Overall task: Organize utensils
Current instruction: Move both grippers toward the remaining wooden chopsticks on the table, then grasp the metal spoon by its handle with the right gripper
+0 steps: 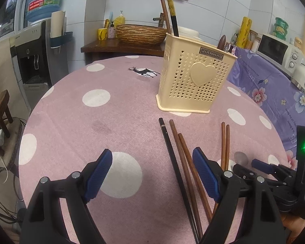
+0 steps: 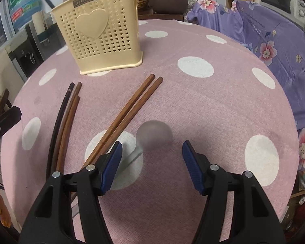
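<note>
A cream perforated utensil holder [image 1: 193, 81] with a heart stands on the pink dotted table [image 1: 91, 126]; it also shows in the right wrist view [image 2: 103, 30]. It holds a few chopsticks and a spoon. On the cloth lie a black chopstick [image 1: 172, 162], two brown chopsticks [image 1: 185, 162], a brown pair [image 1: 224, 142] and a metal spoon [image 2: 154, 136]. My left gripper [image 1: 152, 174] is open over the cloth, left of the black chopstick. My right gripper [image 2: 151, 160] is open just above the spoon; it also shows in the left wrist view [image 1: 260, 163].
A purple floral cloth [image 2: 274, 40] covers something at the table's right side. A microwave [image 1: 278, 48] stands behind it. A water dispenser [image 1: 30, 57] and a wooden counter with a woven basket [image 1: 140, 33] are beyond the far edge.
</note>
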The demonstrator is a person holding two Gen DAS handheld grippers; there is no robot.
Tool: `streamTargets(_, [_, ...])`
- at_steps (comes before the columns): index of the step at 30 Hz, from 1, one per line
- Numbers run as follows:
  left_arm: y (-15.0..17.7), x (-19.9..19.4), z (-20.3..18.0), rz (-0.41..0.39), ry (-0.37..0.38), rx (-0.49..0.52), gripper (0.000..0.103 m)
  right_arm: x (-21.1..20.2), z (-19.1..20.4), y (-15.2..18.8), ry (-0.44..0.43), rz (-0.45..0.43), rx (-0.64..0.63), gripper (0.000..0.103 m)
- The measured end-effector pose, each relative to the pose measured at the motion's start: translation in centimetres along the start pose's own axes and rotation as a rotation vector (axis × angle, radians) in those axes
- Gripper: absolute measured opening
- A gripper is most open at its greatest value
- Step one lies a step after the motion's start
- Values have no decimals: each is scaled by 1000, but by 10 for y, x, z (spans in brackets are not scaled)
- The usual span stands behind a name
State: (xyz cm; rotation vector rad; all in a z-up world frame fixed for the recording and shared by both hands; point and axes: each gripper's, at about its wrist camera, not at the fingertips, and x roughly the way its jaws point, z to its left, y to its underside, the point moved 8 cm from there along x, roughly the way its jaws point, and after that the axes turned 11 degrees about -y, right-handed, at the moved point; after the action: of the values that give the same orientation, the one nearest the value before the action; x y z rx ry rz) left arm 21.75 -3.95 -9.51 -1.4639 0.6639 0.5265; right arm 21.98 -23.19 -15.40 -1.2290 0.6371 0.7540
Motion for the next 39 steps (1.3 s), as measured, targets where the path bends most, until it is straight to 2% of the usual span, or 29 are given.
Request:
streamTargets(3, [5, 5, 0, 20, 0, 3, 80, 2, 1, -2, 15, 2, -37, 61])
streamTargets(6, [8, 7, -2, 33, 7, 6, 80, 2, 1, -5, -8, 3, -64, 55])
streamTargets(7, [9, 7, -2, 35, 8, 6, 80, 2, 0, -7, -14, 3, -72, 50])
streamTargets(8, [9, 7, -3, 36, 10, 6, 80, 3, -1, -9, -34, 5, -87, 42])
streamTargets(14, [8, 6, -2, 36, 17, 4, 80, 7, 0, -18, -140, 58, -197, 38])
streamTargets(17, [8, 6, -2, 41, 19, 4, 80, 6, 12, -13, -216, 104, -344, 38])
streamTargets(18, [9, 6, -3, 44, 21, 5, 80, 3, 16, -9, -220, 122, -435, 38])
streamTargets(20, [10, 6, -3, 45, 19, 13, 80, -1, 15, -7, -198, 132, -498, 38])
streamTargets(22, [10, 7, -4, 48, 17, 14, 80, -3, 6, -7, -180, 144, -498, 38])
streamTargets(24, [11, 8, -4, 53, 18, 9, 80, -5, -3, -7, -152, 137, -495, 50])
streamTargets(25, [11, 9, -4, 53, 18, 10, 80, -6, -7, -9, -128, 123, -474, 60])
streamTargets(26, [11, 9, -4, 54, 16, 12, 80, -8, -11, -10, -122, 109, -439, 61])
streamTargets(31, [10, 9, -4, 51, 10, 4, 80, -6, -18, -4, -111, 102, -162, 62])
streamTargets(32, [10, 9, -3, 53, 8, 5, 80, -6, -18, -3, -80, 90, -129, 62])
streamTargets(33, [10, 10, -3, 53, 7, 5, 80, -6, -17, -2, -32, 75, -111, 62])
streamTargets(36, [11, 11, -2, 56, 4, 4, 80, -7, -9, 3, -6, 49, -61, 60])
streamTargets(37, [11, 11, -2, 58, 3, 2, 80, -7, -6, 3, 17, 39, -73, 57])
streamTargets(39, [12, 12, -1, 60, 1, -2, 80, -6, -1, 3, 11, 28, -67, 48])
